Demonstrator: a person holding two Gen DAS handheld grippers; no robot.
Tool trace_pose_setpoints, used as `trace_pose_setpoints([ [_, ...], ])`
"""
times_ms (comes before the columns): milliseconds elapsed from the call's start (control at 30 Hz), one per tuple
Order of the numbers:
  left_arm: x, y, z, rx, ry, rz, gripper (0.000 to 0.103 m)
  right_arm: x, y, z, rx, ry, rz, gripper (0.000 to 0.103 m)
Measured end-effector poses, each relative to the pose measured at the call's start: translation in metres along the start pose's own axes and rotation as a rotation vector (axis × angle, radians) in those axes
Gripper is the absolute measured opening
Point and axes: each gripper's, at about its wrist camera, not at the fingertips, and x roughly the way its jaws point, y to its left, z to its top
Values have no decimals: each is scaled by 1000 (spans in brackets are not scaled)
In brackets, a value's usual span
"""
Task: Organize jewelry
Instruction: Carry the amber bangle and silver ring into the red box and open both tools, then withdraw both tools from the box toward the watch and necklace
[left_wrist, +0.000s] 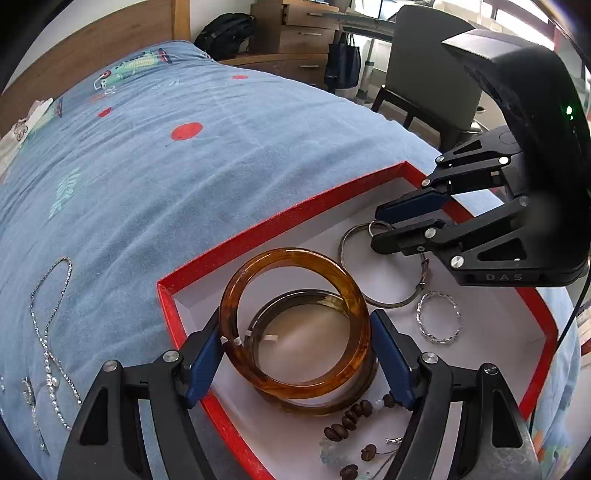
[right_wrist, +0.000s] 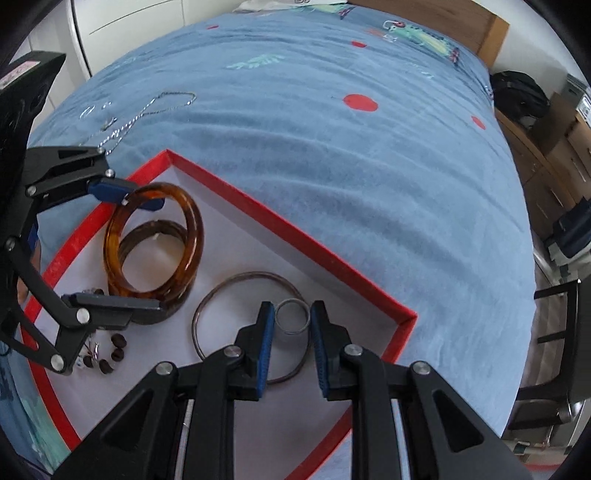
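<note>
Shallow red-rimmed tray (left_wrist: 258, 229) with a smooth white floor, set on a bed (left_wrist: 166, 166) under a nubby blue terry cover dotted with red circles.

Inside the tray: glossy translucent amber bangle (left_wrist: 295, 321), thick and round, tilted up on edge and leaning over a darker brown bangle (left_wrist: 314, 406) lying flat. Left tongs (left_wrist: 299, 362) spread wide, blue ribbed pads on either side of the amber bangle; contact with it hard to judge. Beside these, a thin grey wire bangle (right_wrist: 236, 291), plain and circular, flat on the white floor. Within its loop, a small dull metal ring (right_wrist: 292, 317) standing between the pads of the right tongs (right_wrist: 292, 332), slightly parted around it; whether pinching or just flanking, cannot tell. Near the wire bangle, a twisted silver bracelet (left_wrist: 439, 317), rope-textured. At the tray's near edge, dark coffee-bean-shaped beads (left_wrist: 347, 421) mixed with pale clear ones.

Out on the cover, well apart from the tray, fine silver chains (left_wrist: 51, 332) with small pearly beads, strung in loose loops.
</note>
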Motion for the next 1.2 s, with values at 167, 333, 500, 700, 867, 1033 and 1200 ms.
trace_pose_setpoints([
  [167,1,1,1,-8,-11,6,75,-1,-1,-4,-2,-10,10,21],
  [333,1,1,2,-8,-14,8,75,-1,-1,-3,-1,-15,12,21],
  [500,-1,-1,1,10,-20,13,75,-3,1,-4,-6,-24,2,21],
  [700,-3,-4,1,26,-16,9,75,-7,2,-3,-2,-21,-18,22],
  [867,-3,-6,1,34,-12,6,77,-13,1,-3,12,-23,-27,29],
  [1033,-4,-8,-1,38,-10,5,78,-21,2,-2,11,-26,-43,30],
  [1200,-13,-7,0,22,-25,-12,81,-40,1,-4,38,-53,-54,30],
])
